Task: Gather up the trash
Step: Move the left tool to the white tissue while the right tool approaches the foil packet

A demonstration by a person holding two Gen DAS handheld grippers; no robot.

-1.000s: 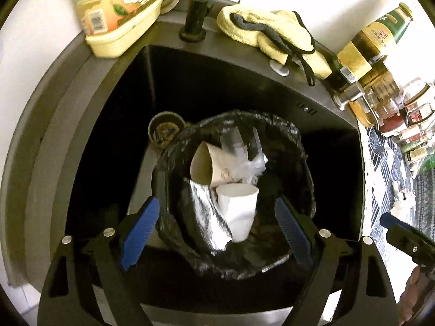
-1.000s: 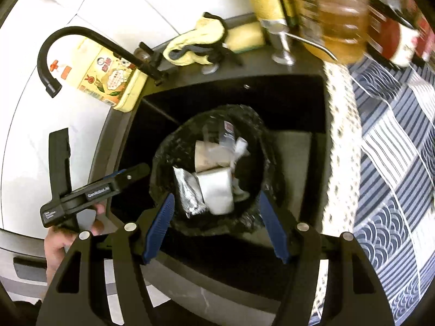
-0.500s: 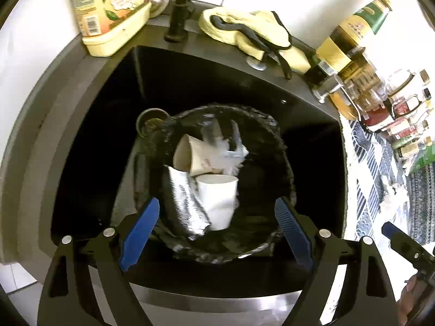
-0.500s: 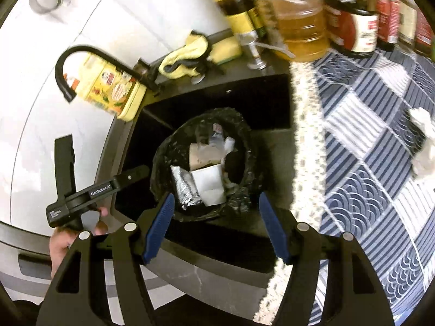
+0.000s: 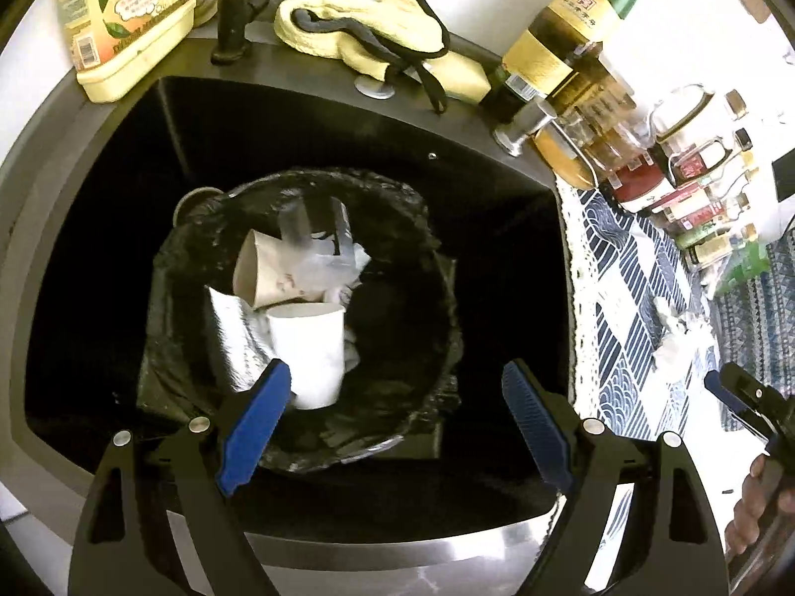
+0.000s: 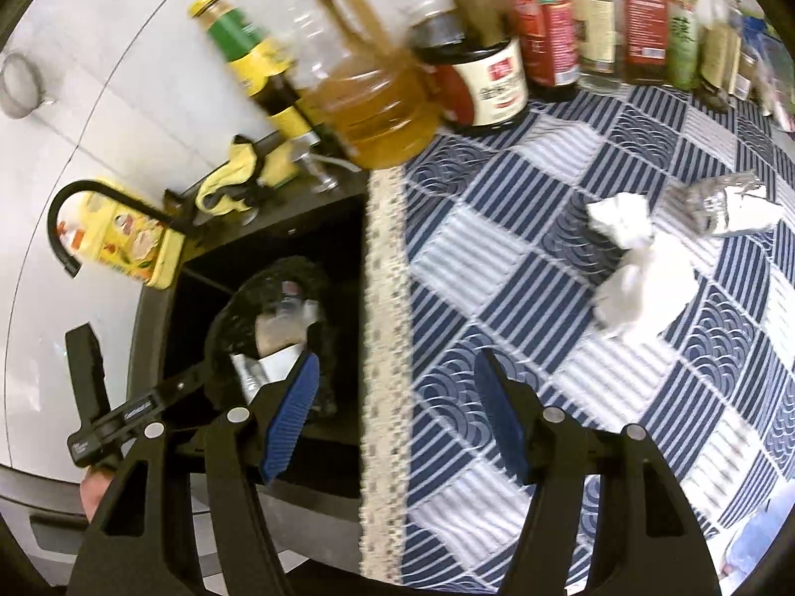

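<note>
Left wrist view looks down into a dark sink (image 5: 124, 208) where a bin lined with a black trash bag (image 5: 427, 308) stands; in it already lie a white paper cup (image 5: 313, 352), a brown paper cup (image 5: 268, 273), a silvery foil wrapper (image 5: 231, 337) and some crumpled clear plastic (image 5: 323, 258). The left hand-held gripper (image 5: 392, 422) hovers above the near rim of the bag with its blue pads spread wide and nothing between them. In the right wrist view the right hand-held gripper (image 6: 397, 417) sits over the edge of the blue-and-white patterned cloth (image 6: 497, 258) on the counter, jaws moderately apart and empty, with the lace border of the cloth just beside its left pad. Two pieces of trash are left on that cloth, well apart from the bin: a crumpled white tissue (image 6: 631, 258) and, just beyond it, a crumpled foil packet (image 6: 720, 203). A row of sauce and oil bottles (image 6: 497, 74) stands along the back of the counter and is not part of the job. As I judge it, the collecting is well past halfway: several items are bagged, and the tissue and foil packet still need to be fetched, most likely by the right gripper, which is nearer them.
</note>
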